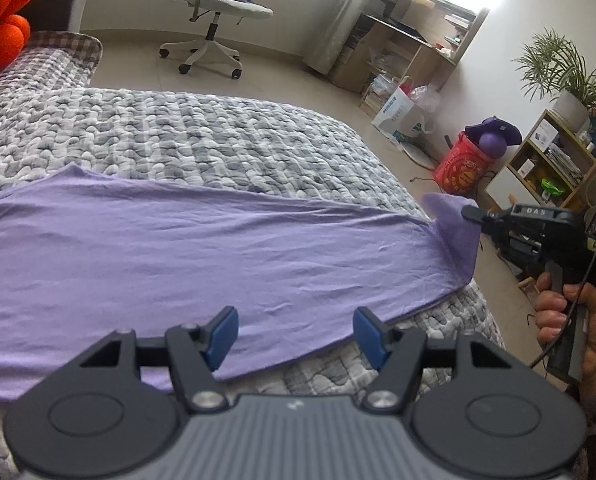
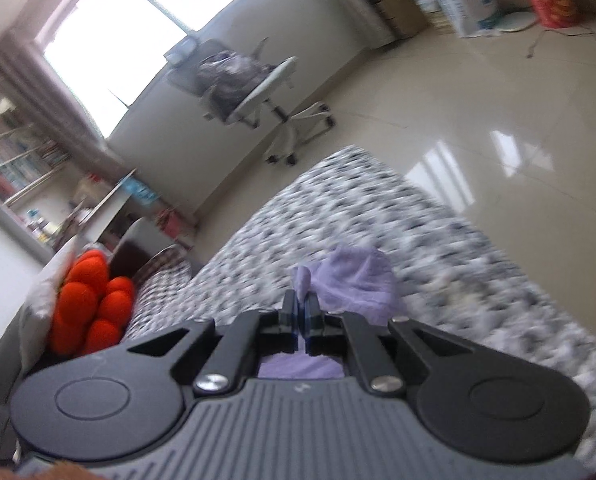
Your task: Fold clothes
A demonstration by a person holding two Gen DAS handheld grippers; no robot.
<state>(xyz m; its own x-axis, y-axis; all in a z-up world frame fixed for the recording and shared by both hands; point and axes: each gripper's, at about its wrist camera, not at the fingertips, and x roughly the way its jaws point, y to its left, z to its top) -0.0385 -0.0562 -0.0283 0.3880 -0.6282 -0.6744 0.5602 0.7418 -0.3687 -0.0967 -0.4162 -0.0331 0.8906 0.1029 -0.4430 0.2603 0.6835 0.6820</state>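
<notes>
Pinching a corner of the purple cloth (image 1: 201, 256), the right gripper (image 2: 302, 312) lifts it off the quilt (image 1: 201, 136), likely to fold it over; the left gripper (image 1: 293, 328) hovers open above the near hem.

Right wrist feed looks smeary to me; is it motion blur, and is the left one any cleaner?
Right wrist view: bedspread and room streak with motion blur, window blown out; only the right tongs, shut on the purple garment, read sharp. Left wrist view: crisp, open left tongs, window glare top right.
</notes>
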